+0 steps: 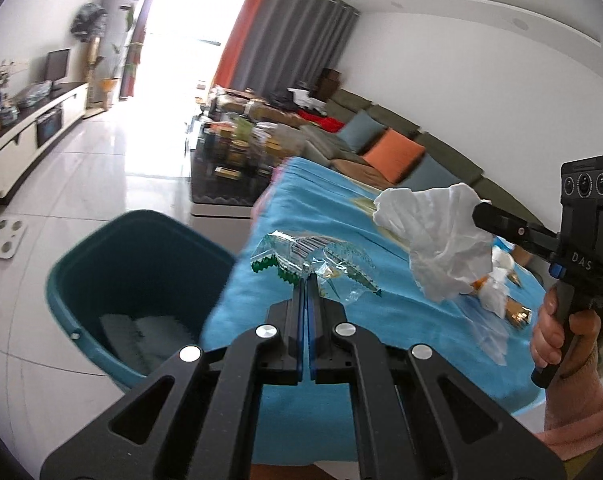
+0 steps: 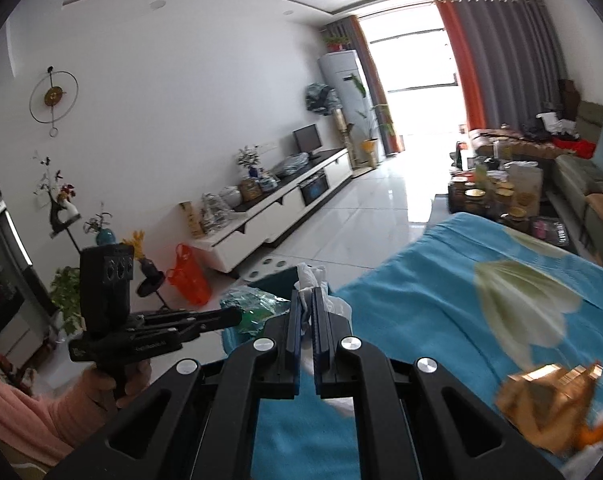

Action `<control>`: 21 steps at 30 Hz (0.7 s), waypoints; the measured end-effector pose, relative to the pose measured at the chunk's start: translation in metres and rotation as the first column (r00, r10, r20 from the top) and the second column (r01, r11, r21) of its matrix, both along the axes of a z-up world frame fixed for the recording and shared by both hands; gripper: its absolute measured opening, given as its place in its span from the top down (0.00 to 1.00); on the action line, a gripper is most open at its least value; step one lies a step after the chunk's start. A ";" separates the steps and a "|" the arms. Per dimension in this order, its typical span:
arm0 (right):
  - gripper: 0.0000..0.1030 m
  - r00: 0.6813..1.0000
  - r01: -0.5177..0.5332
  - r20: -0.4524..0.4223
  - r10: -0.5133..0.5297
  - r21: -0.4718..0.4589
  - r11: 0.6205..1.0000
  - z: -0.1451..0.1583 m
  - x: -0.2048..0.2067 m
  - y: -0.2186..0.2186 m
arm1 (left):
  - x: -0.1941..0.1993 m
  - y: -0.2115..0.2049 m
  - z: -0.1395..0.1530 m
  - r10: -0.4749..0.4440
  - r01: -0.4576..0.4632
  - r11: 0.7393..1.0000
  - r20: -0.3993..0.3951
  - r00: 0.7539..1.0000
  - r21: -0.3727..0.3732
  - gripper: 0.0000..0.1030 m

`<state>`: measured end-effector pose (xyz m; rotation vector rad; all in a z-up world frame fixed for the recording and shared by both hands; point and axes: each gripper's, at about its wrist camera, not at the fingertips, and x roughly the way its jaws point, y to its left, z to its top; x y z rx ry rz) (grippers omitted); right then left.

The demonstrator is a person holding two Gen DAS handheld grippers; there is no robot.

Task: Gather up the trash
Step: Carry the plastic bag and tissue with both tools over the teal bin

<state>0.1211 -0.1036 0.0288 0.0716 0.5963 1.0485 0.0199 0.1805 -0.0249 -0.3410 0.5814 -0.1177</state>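
The left wrist view is being aimed along its fingers over the blue-covered table's [image 1: 381, 320] left edge toward the bin [image 1: 101, 264], close up. The right wrist view is being pointed across the same table [image 2: 441, 304]; each gripper is being caught in the other's view.

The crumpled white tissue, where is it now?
The white tissue is pinched in the right tongs, held in the air above the blue cloth, right of the clear wrapper.

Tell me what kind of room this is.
Most likely a home living room: a sofa with cushions, a TV stand with a small screen, and a cluttered coffee table.
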 end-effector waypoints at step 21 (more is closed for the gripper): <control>0.96 0.986 -0.149 -0.067 0.151 0.027 0.988 -0.014 0.039 0.128 | 0.008 0.077 -0.024 0.220 -0.220 0.975 -0.078 0.972 0.011 0.98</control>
